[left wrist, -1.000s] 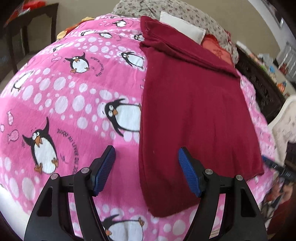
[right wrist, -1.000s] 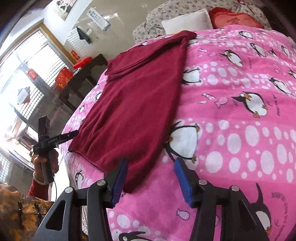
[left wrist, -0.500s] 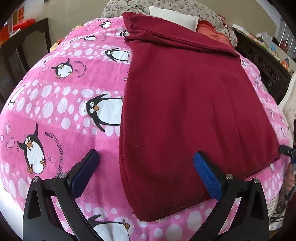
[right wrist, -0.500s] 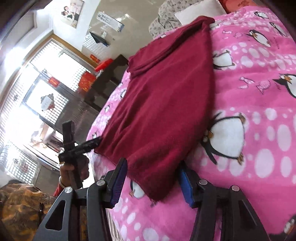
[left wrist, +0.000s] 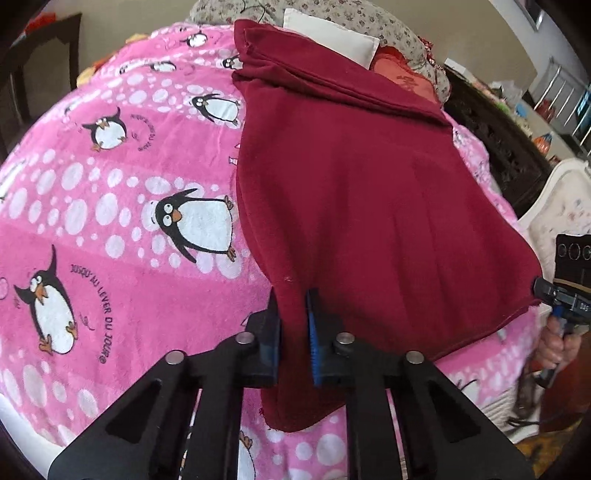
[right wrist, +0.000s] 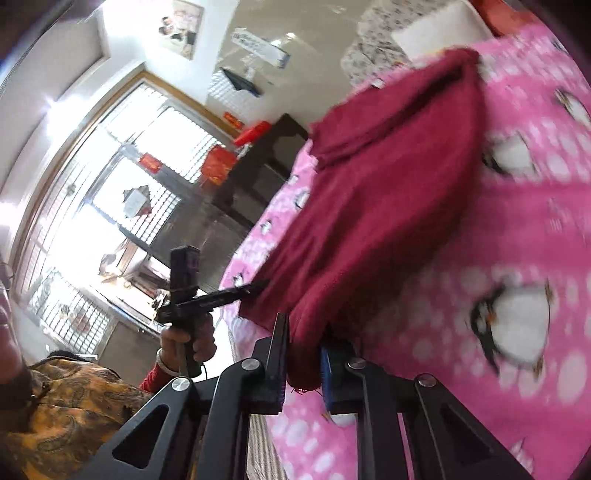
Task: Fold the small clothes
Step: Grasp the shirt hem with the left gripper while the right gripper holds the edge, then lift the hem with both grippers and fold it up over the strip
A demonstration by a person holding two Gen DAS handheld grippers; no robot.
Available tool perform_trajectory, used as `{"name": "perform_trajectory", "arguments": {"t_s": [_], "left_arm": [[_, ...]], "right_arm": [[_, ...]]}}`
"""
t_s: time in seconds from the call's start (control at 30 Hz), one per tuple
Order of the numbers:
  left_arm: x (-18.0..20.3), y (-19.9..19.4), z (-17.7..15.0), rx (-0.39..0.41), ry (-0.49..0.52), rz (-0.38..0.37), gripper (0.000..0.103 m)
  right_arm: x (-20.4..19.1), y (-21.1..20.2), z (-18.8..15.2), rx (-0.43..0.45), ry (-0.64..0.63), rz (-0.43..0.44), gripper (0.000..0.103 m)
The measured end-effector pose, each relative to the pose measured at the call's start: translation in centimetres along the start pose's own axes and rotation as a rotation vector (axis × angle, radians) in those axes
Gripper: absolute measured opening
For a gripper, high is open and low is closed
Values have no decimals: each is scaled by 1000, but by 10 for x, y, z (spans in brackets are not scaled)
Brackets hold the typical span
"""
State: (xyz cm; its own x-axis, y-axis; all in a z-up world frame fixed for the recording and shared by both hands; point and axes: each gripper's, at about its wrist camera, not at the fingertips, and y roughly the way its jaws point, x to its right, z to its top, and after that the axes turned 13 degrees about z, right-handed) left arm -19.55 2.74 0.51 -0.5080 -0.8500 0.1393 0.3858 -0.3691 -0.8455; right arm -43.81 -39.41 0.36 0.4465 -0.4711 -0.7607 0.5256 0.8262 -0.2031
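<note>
A dark red garment (left wrist: 369,184) lies spread lengthwise on a pink penguin blanket (left wrist: 129,184), with folded layers at its far end. My left gripper (left wrist: 293,295) is shut on the near left corner, and the cloth bunches between the blue pads. In the right wrist view my right gripper (right wrist: 303,332) is closing its jaws, pinching the near right corner of the garment (right wrist: 388,192), which lifts off the blanket (right wrist: 517,240). Each gripper shows in the other's view: the right one (left wrist: 543,291) at the cloth's corner, the left one (right wrist: 255,286) at the opposite corner.
A white pillow (left wrist: 332,33) and a red cushion (left wrist: 399,74) lie at the head of the bed. Dark carved furniture (left wrist: 495,129) stands to the right and a dark chair (left wrist: 37,74) to the left. A person's hand (right wrist: 188,339) and a patterned sleeve (right wrist: 74,406) are beside the bed edge.
Both grippers went from open around the near corners to closed on them. The garment's near edge has risen off the blanket, and the right view has tilted upward.
</note>
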Motion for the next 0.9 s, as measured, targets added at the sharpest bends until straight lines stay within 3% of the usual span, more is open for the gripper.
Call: {"name": "perform_trajectory", "arguments": {"t_s": [0.1, 0.23, 0.47, 0.63, 0.77, 0.83, 0.9], "left_arm": [[-3, -8, 15, 4, -12, -59, 8], [-4, -26, 55, 67, -23, -127, 8], [-2, -26, 171, 194, -42, -173, 8], [-3, 17, 262, 215, -112, -150, 8], [-2, 64, 314, 186, -124, -52, 8], [-6, 86, 326, 131, -144, -38, 8], [-16, 93, 331, 93, -180, -98, 11]], "right_arm": [[-10, -6, 22, 42, -59, 13, 12], [-18, -7, 70, 113, -152, -11, 12], [14, -2, 178, 248, -161, -124, 11], [86, 13, 253, 332, -69, -303, 11], [153, 27, 295, 372, 30, -451, 11], [186, 31, 302, 365, 140, -433, 12], [194, 26, 304, 387, 189, -405, 15]]}}
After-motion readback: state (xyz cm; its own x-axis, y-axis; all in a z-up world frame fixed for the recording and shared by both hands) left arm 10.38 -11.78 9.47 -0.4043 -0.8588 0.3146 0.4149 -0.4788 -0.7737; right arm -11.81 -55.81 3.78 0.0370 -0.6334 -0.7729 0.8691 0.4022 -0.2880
